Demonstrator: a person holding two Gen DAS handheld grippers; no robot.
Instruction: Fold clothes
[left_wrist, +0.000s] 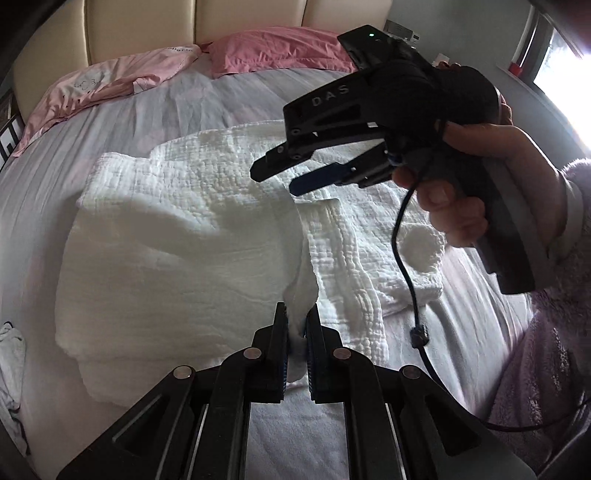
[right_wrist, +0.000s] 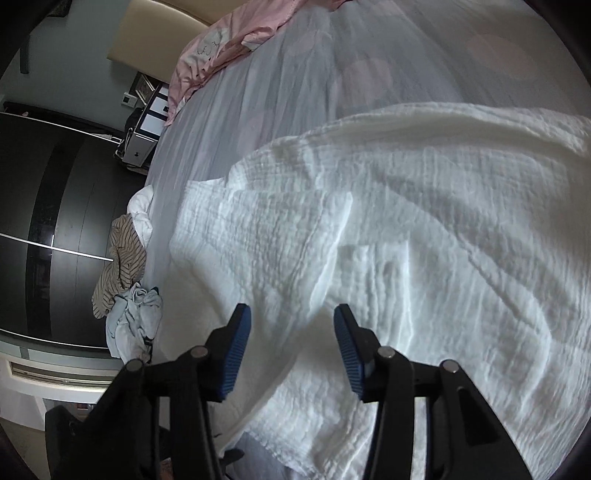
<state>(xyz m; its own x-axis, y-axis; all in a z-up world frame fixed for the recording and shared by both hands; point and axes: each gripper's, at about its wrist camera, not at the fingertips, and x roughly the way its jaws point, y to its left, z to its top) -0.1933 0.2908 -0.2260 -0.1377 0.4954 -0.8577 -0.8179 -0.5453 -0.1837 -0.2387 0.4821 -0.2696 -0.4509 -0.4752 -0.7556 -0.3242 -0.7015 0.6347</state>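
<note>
Folding step underway: white crinkled garment lies spread on the bed, w/ one edge pinched and lifted by the left gripper. Its jaws are clamped tight on a bunched strip of the white fabric; cloth rises in a taut ridge from the pinch toward the middle of the garment.

Right gripper, held in a hand w/ a fuzzy lilac sleeve, hovers above the far part of the garment, not touching it. Jaws part-way apart, nothing between them. In the right wrist view the blue pads frame bare cloth below, no contact that I can see.

Judgement: mid-fold, one side gripped, the other hand lining up for a second hold. Next move prob needs the right gripper to drop onto an edge or corner, close on it, then both carry the cloth over together so the fold lands flat. Risk: single-point pinch bunches the fabric, crooked crease.

Containers: none in view. Loose stuff only: pink pillow and pink bedding at the headboard end, small heap of other clothes at the bed's edge, incl. a striped piece. Not sorted into anything.
</note>
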